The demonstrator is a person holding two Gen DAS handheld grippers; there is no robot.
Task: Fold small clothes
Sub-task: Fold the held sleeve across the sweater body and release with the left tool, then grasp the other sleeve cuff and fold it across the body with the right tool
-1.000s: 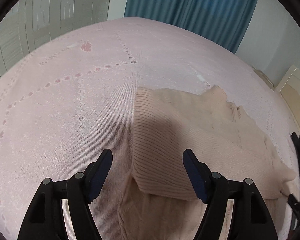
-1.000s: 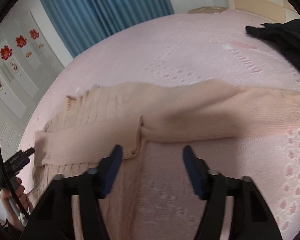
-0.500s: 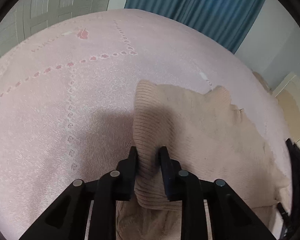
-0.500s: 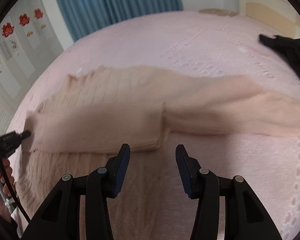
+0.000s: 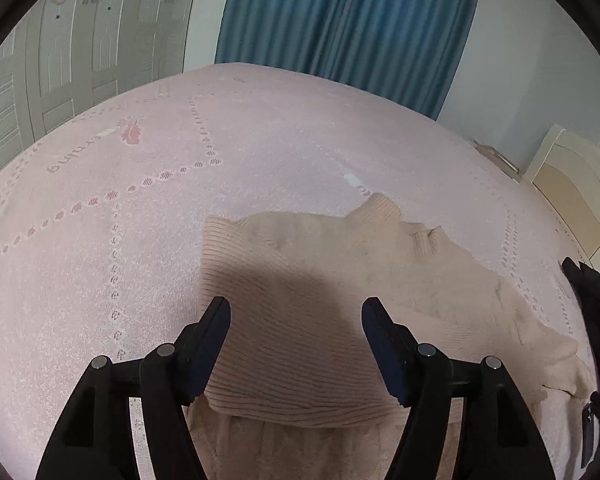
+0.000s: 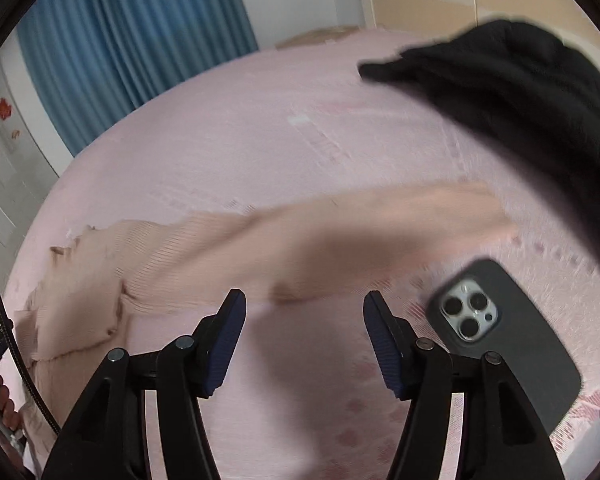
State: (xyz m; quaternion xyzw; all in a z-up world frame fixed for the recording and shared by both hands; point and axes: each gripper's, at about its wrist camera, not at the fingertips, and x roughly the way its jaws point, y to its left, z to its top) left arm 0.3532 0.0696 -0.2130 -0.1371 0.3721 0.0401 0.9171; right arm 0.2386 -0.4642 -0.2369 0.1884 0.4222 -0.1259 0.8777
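**A:** Which step are you on, would you say?

**B:** I'd judge you're partway through folding the peach sweater (image 5: 340, 292) spread on the pink bedspread (image 5: 260, 140). One sleeve (image 5: 284, 344) already lies folded across the body, right under your left tool (image 5: 296, 312). That tool has its jaws wide apart and grips nothing; it hovers just over the folded sleeve.

**A:** And my right side?

**B:** Your right tool (image 6: 304, 308) is also spread wide and empty. It points at the other sleeve (image 6: 380, 232), which stretches out flat toward the black garment (image 6: 520, 88). Bare bedspread sits between the jaws, with the sleeve's near edge just ahead of the tips.

**A:** So what does the next move call for?

**B:** My guess: close your right tool on that outstretched sleeve, near its far end, and carry it back over the body to match the first. Mind the dark-cased phone (image 6: 504, 340) lying camera-up just beside the right jaw, and don't catch the black garment. The right view is motion-blurred, so the cuff's exact edge is hard to place.

**A:** Anything readable out there?

**B:** The bedspread carries woven pink lettering (image 5: 66, 164) beside a feather-like motif (image 5: 132, 132); it looks upside down from your side, and I can't make out a full word. The phone's back shows no legible mark. A small white tag (image 5: 352, 179) sits beyond the collar, too small to read.
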